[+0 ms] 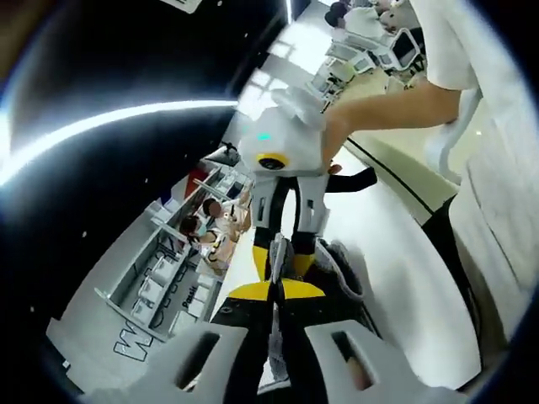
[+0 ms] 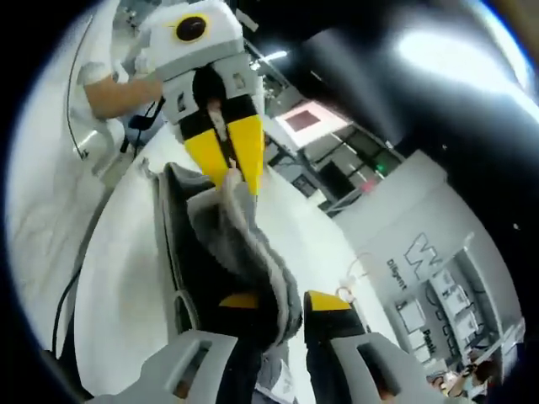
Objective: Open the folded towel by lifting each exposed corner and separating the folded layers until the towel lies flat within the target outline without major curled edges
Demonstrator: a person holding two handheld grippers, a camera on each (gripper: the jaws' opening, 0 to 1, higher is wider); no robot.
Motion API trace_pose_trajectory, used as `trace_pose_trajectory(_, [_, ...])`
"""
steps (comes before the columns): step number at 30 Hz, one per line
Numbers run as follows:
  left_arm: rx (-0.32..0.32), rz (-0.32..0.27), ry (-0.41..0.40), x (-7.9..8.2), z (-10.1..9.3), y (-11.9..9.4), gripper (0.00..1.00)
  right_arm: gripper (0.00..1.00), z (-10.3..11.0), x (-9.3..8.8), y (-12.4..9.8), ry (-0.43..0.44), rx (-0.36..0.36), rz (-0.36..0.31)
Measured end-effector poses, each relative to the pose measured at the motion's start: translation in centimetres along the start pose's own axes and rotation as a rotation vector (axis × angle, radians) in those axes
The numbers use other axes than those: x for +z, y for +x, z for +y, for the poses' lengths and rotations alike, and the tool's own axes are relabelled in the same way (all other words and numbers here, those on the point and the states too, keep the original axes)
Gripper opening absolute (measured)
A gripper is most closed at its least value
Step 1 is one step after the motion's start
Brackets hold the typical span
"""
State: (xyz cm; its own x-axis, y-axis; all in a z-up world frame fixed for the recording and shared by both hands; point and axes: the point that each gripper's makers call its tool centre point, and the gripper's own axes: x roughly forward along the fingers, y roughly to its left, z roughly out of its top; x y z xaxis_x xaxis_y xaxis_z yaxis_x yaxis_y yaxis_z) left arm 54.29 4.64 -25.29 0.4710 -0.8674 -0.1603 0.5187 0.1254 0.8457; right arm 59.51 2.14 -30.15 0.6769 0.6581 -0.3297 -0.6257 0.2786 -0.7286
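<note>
The towel (image 2: 240,252) is off the white counter (image 2: 118,286), hanging stretched in the air between the two tongs, so it is lifted but not yet spread flat. In the right gripper view, the right tongs (image 2: 274,307) are closed on the near end of the grey cloth, while the left tongs (image 2: 229,172) pinch the far end between their yellow tips. In the left gripper view, the left tongs (image 1: 276,290) close on a bunched edge of the towel (image 1: 278,252), with the right tongs (image 1: 286,252) just beyond. The cloth looks still doubled along its length, though the folds are hard to read. Opening the layers and laying them down remains.
</note>
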Motion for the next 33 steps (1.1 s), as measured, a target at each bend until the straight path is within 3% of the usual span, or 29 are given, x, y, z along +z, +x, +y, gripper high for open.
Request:
trace_pose_trajectory(7, [0.054, 0.027, -0.006, -1.2, 1.8, -1.2, 0.01, 0.17, 2.1, 0.0, 1.2, 0.002, 0.096, -0.043])
trace_pose_trajectory(13, [0.108, 0.032, -0.030, -1.7, 3.7, -3.1, 0.01, 0.19, 1.8, -0.5, 1.9, 0.000, 0.089, -0.018])
trace_pose_trajectory(16, [0.136, -0.042, -0.104, -0.5, 4.3, -3.8, 0.01, 0.10, 1.3, -0.8, 2.1, -0.014, 0.082, -0.003])
trace_pose_trajectory(17, [0.150, -0.067, -0.146, -0.1, 4.8, -4.4, 0.01, 0.11, 1.1, -0.9, 2.2, -0.013, 0.077, 0.002])
trace_pose_trajectory(19, [0.172, -0.072, -0.138, 0.0, 5.4, -5.2, 0.01, 0.15, 0.0, -1.7, 2.3, 0.011, 0.041, 0.036])
trace_pose_trajectory(30, [0.342, -0.121, -0.258, -0.6, 9.6, -10.8, 0.01, 0.11, -2.4, -6.2, 4.2, 0.028, 0.005, 0.113])
trace_pose_trajectory(31, [0.422, -0.152, -0.303, -0.5, 10.8, -11.8, 0.01, 0.11, -2.4, -6.5, 4.3, 0.017, 0.008, 0.122])
trace_pose_trajectory(33, [0.441, -0.172, -0.312, -0.2, 11.1, -12.2, 0.01, 0.11, -2.6, -6.4, 4.4, 0.020, 0.005, 0.110])
